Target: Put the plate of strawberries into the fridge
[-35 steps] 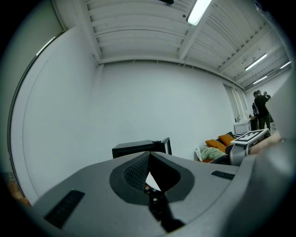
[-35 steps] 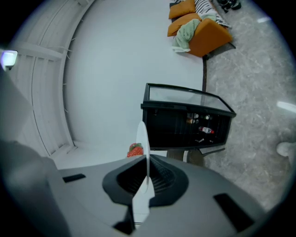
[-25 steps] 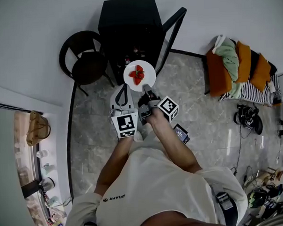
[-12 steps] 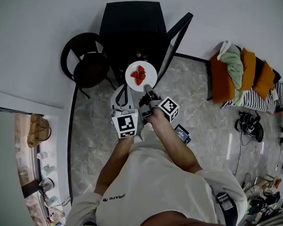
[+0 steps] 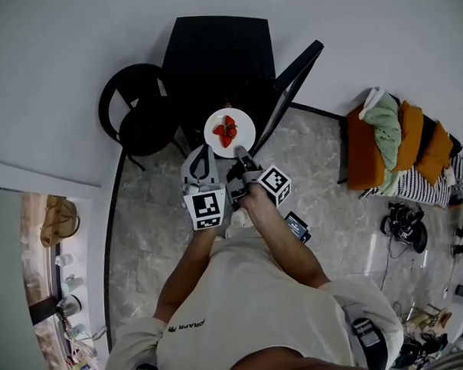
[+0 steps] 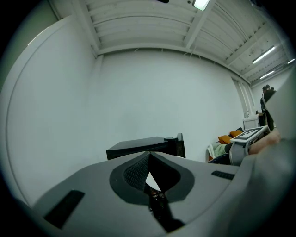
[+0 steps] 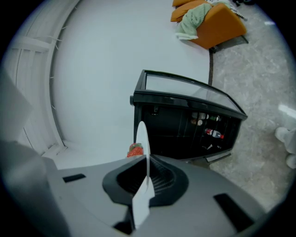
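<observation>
Right tongs are clamped tight on the rim of the white plate — strawberries heaped mid-plate, face up, held in the air right in front of the open black fridge, its door swung out to the right. Left tongs are pinched together w/ nothing in them, just beside the plate's near-left edge — contact can't be made out. Bottles sit on a shelf inside.
</observation>
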The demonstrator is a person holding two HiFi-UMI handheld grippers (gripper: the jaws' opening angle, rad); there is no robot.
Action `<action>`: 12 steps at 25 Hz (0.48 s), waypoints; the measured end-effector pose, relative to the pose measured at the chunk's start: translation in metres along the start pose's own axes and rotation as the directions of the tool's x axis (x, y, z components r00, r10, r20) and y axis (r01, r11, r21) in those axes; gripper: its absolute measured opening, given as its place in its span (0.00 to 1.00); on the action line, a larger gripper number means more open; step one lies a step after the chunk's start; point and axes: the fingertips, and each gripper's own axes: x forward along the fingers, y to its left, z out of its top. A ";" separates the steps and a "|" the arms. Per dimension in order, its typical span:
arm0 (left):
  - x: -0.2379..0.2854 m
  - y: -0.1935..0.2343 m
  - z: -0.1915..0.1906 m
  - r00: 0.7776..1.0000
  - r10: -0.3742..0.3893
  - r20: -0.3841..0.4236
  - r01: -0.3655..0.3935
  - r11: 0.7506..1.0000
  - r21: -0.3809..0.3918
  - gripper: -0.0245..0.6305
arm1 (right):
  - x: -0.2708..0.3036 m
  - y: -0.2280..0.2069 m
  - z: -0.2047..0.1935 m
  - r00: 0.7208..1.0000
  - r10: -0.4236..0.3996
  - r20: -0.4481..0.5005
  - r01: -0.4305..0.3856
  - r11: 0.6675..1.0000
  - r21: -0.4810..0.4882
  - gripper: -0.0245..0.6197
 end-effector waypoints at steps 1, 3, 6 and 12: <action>0.006 -0.001 0.000 1.000 0.003 -0.002 -0.003 1.000 0.001 0.04 | 0.004 0.001 0.003 1.000 0.001 -0.006 -0.001 1.000 -0.005 0.07; 0.012 -0.003 0.002 1.000 0.009 -0.001 -0.009 1.000 0.009 0.04 | 0.007 0.000 0.007 1.000 0.000 -0.015 0.000 1.000 -0.015 0.07; 0.018 -0.003 0.005 1.000 0.022 0.001 -0.022 1.000 0.013 0.04 | 0.013 0.000 0.010 1.000 0.000 -0.023 -0.001 1.000 -0.016 0.07; 0.031 0.006 -0.002 0.999 0.041 -0.013 -0.041 0.999 -0.002 0.04 | 0.030 -0.008 0.016 1.000 -0.006 -0.025 0.006 1.000 -0.005 0.07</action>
